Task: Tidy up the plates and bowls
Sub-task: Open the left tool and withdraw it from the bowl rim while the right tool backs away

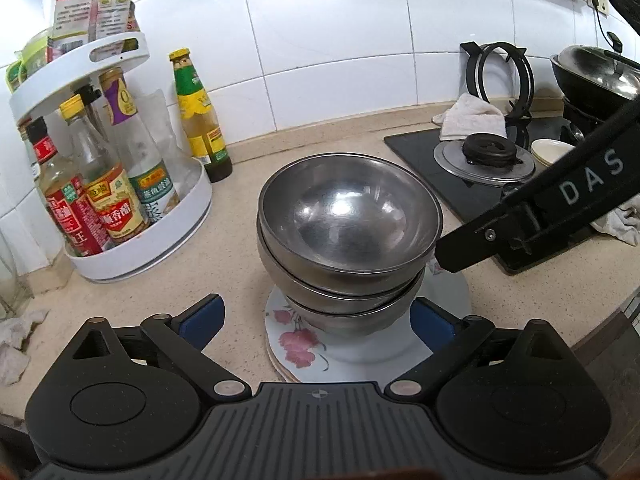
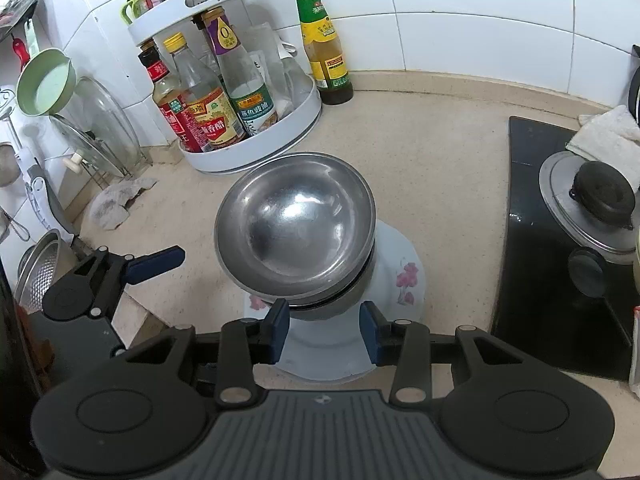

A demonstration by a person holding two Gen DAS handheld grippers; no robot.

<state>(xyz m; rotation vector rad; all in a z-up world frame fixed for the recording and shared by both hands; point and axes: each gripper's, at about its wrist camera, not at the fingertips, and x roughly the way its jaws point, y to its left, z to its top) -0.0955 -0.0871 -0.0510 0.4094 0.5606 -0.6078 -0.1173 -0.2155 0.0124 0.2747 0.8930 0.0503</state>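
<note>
On the counter (image 1: 360,136) in front of you, three steel bowls (image 1: 348,216) sit nested on floral plates (image 1: 296,340), so most of the stacking looks done. The top bowl tilts (not fully seated). Your left tongs (image 1: 316,322) stand open, astride the stack's base, touching nothing. Your right tongs (image 2: 324,330) are part open and empty, just short of the stack. A pale bowl (image 1: 552,152) beside the stove (image 1: 436,152) may still need gathering.
</note>
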